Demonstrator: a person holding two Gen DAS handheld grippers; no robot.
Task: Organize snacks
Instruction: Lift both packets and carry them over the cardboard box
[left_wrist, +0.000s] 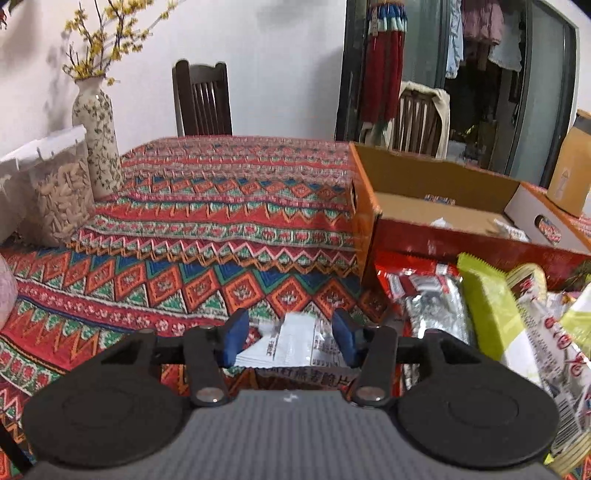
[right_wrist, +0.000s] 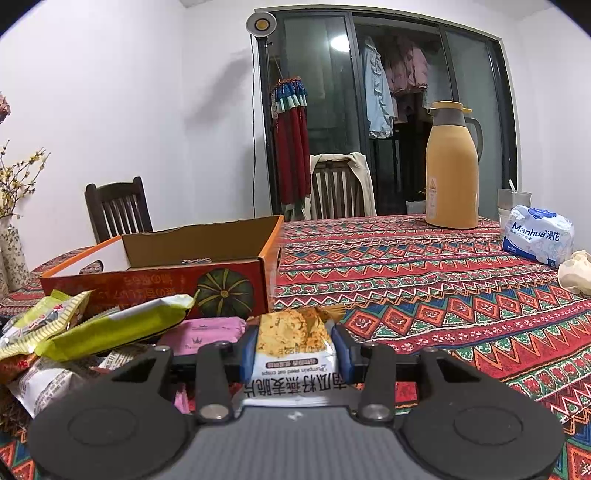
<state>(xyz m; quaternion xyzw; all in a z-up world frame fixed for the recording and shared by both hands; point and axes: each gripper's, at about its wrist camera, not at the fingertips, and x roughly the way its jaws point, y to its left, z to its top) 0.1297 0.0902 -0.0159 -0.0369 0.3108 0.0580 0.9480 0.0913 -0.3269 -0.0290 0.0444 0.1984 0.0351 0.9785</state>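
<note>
Holding item: one white oat-crisp packet (right_wrist: 293, 347), centre-bottom of the right wrist view, clamped between the blue fingers (right_wrist: 343, 350) of the right gripper (right_wrist: 295, 349), partly closed on its sides.

Second item: a white printed packet (left_wrist: 291, 343), centre-bottom of the left wrist view, lying between the fingers (left_wrist: 232, 339) of the left gripper (left_wrist: 290, 341). These stand part-open; whether the pads actually press the wrapper cannot be told, as a sliver of space seems to show at each side.

Destination, by judgement: the orange cardboard box (left_wrist: 436, 184), upper right of the left view, open-topped, a few packets already inside.

Remaining stock: loose snack pile (left_wrist: 498, 317) at lower right of the left view, just in front of the box, including a lime-green bar (right_wrist: 114, 326) and a pink packet (right_wrist: 210, 332).

Surface: worktop under a patterned cloth (left_wrist: 207, 229).

Risks noted:
- Left packet may slide out on lifting, if the grip is only on slack, glossy wrapper.
- Right packet holds brittle crisps; harder squeezing could crush them.
- Carrying low could snag the near box wall or scatter the pile.
- Vase (left_wrist: 96, 136) and seed jar (left_wrist: 59, 195), left edge, stand well apart from the work; low hazard.
</note>
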